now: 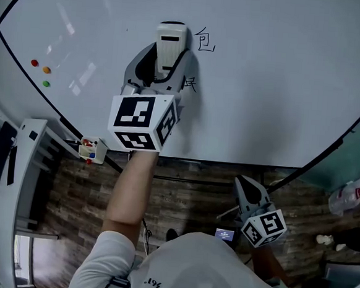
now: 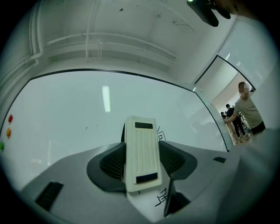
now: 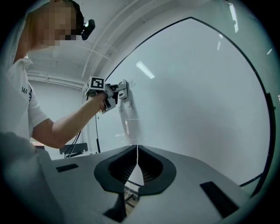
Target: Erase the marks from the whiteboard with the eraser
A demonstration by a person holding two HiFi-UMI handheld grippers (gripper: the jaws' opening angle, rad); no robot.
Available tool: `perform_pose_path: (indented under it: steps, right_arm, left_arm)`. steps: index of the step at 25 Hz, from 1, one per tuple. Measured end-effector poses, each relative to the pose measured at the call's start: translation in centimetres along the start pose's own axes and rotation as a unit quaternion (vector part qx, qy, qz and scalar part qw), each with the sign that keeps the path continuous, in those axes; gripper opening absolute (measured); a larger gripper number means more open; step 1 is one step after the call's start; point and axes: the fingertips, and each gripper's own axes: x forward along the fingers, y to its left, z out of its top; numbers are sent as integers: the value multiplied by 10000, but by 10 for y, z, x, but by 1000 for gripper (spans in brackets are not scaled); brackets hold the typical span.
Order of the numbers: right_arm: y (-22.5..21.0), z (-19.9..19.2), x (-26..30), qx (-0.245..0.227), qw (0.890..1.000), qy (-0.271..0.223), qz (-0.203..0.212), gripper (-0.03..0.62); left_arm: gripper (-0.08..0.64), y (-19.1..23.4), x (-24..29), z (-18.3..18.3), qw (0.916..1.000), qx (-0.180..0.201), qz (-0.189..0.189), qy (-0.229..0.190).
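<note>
My left gripper [image 1: 167, 58] is shut on a white eraser [image 1: 170, 44], which it presses flat to the whiteboard [image 1: 265, 85]. The eraser [image 2: 141, 154] stands upright between the jaws in the left gripper view. One black handwritten mark [image 1: 205, 40] sits just right of the eraser's top. A second mark [image 1: 190, 83] lies beside the gripper, lower down, and shows as a mark [image 2: 161, 197] under the jaws. My right gripper [image 1: 246, 188] hangs low, away from the board, jaws together on nothing. From the right gripper view the left gripper [image 3: 123, 90] is seen on the board.
Three coloured magnets [image 1: 40, 69] stick at the board's left. A small tray [image 1: 91, 150] with markers hangs at the board's lower left corner. A white rack [image 1: 17, 177] stands at the left. Other people [image 2: 245, 111] stand far off at the right.
</note>
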Motion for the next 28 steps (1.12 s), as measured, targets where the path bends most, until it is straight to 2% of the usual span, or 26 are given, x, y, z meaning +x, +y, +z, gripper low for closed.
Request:
perform_pose_path:
  steps: [8,12,28]
  right_arm:
    - [-6,-3,-8,64,10000,9,-44,26]
    - [-6,-3,-9,69,10000,-4,-52,26]
    - [-14,-8,-22,188,9994,-1,-287,26]
  left_arm:
    - [245,-31,11,0,9992,381,-61,129]
    - [245,-56,18,-1,9975,584,-317,249]
    - [245,-126,28,-22,9929,544,-978,395]
